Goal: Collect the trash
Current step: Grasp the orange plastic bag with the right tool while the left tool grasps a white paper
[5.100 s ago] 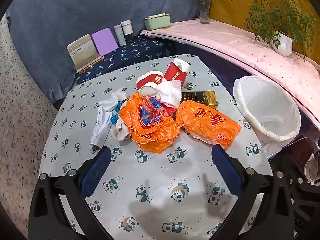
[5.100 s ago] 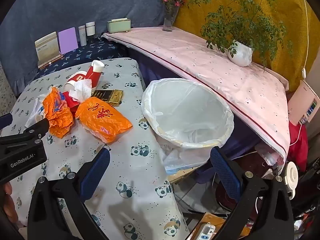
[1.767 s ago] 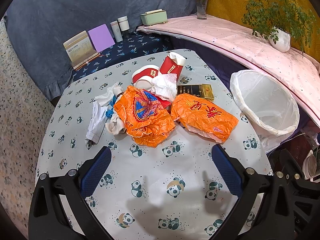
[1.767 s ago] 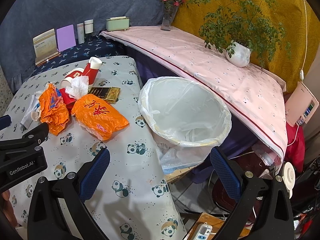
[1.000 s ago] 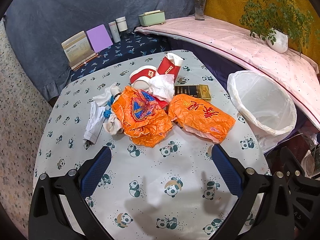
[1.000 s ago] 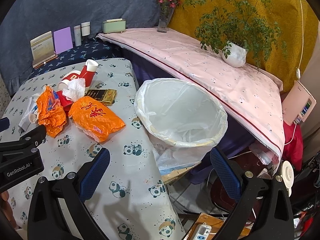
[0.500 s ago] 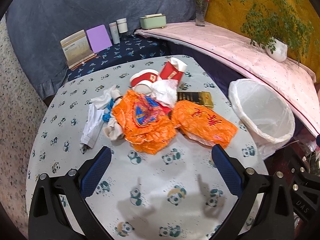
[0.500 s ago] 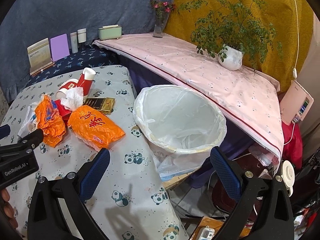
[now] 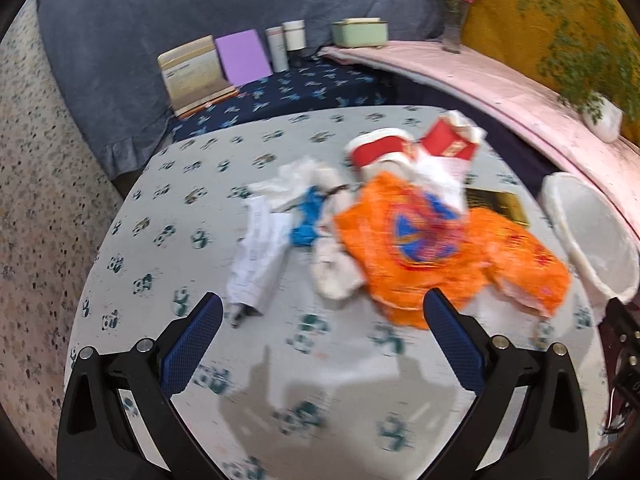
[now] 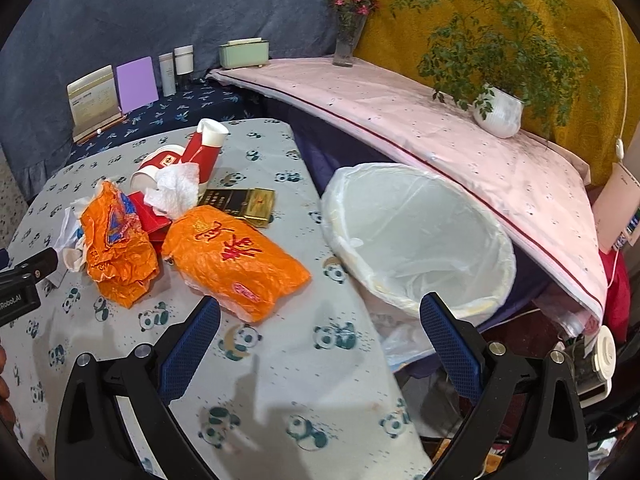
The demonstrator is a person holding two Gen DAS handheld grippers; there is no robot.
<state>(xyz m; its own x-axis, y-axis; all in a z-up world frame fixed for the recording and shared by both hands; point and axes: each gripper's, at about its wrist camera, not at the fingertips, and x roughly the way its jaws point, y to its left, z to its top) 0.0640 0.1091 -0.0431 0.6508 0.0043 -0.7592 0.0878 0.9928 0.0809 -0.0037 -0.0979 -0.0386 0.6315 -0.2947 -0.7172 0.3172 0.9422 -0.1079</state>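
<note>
Trash lies heaped toward the far middle of the panda-print table (image 9: 168,264); from my left wrist view, blurred, I see a crumpled orange bag (image 9: 412,240) with white paper (image 9: 260,256) beside it on its left and red paper cups (image 9: 416,148) behind; my left gripper (image 9: 322,318) hovers over bare cloth, its blue pads wide apart and holding nothing; from my right wrist view, a second orange bag (image 10: 232,256) lies just ahead of my right gripper (image 10: 320,320), which is likewise spread and empty; the white-lined bin (image 10: 420,240) stands just off the table's right edge; a gold box (image 10: 244,204) sits behind the bag.
</note>
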